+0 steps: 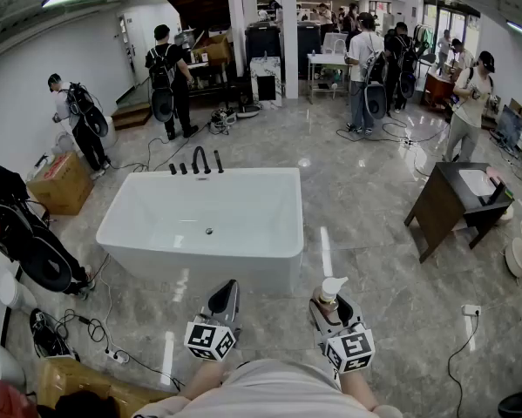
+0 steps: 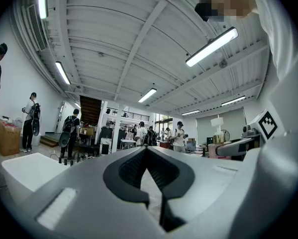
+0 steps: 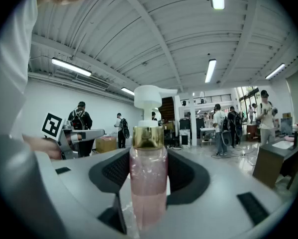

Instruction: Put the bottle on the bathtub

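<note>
A white freestanding bathtub stands on the marble floor ahead of me, with black taps at its far rim. In the left gripper view a corner of the bathtub shows at the lower left. My right gripper is shut on a pink pump bottle with a gold collar and white pump head, held upright just short of the tub's near right corner. The right gripper view shows the bottle clamped upright in the right gripper. My left gripper is shut and holds nothing, beside the right one.
A dark wooden washstand with a white basin stands at the right. A cardboard box sits left of the tub. Cables and a power strip lie on the floor. Several people with backpacks stand at the back and left.
</note>
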Motion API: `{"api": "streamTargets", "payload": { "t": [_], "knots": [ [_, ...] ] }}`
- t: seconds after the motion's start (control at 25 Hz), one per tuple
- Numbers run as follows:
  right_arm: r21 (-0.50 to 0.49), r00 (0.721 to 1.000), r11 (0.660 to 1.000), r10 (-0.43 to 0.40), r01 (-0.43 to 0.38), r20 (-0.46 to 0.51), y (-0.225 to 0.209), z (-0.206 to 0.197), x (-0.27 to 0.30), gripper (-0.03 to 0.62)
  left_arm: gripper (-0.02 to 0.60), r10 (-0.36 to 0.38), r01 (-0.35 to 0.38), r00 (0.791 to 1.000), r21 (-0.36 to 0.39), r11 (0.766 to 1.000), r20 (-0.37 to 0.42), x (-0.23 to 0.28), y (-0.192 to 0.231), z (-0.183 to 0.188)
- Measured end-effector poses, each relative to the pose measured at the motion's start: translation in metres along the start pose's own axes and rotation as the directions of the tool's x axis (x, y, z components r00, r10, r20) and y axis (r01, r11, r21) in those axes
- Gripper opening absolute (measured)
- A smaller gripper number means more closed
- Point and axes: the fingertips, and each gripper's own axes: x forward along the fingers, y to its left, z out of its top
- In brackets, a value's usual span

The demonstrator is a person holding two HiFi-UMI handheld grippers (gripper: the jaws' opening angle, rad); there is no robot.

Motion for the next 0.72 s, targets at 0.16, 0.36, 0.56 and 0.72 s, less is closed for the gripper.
{"api": "streamTargets", "payload": {
  "t": [0.16, 0.36, 0.56, 0.72],
  "knots": [
    [0.009, 1.0, 1.0, -0.002, 0.002, -0.004, 0.0, -0.002, -0.003, 0.216, 0.003, -0.008, 0.008, 1.0, -0.008, 1.0, -0.016, -0.001, -0.003, -0.004],
    [0.02, 1.0, 1.0, -0.009, 0.009, -0.005, -0.004, -0.007, -0.008, 0.216, 0.003, -0.017, 0.017, 1.0, -0.005, 1.0, -0.024, 0.0, -0.011, -0.009],
    [0.032, 1.0, 0.999, -0.017, 0.017, -0.008, -0.005, -0.007, -0.005, 0.216, 0.003, -0.021, 0.021, 0.999, -0.002, 1.0, -0.028, 0.0, -0.008, -0.008],
    [0.051, 1.0, 0.999, -0.013, 0.013, -0.006, -0.008, -0.008, -0.006, 0.216, 0.003, -0.022, 0.022, 0.999, 0.003, 1.0, -0.032, 0.0, -0.011, -0.009]
  ]
}}
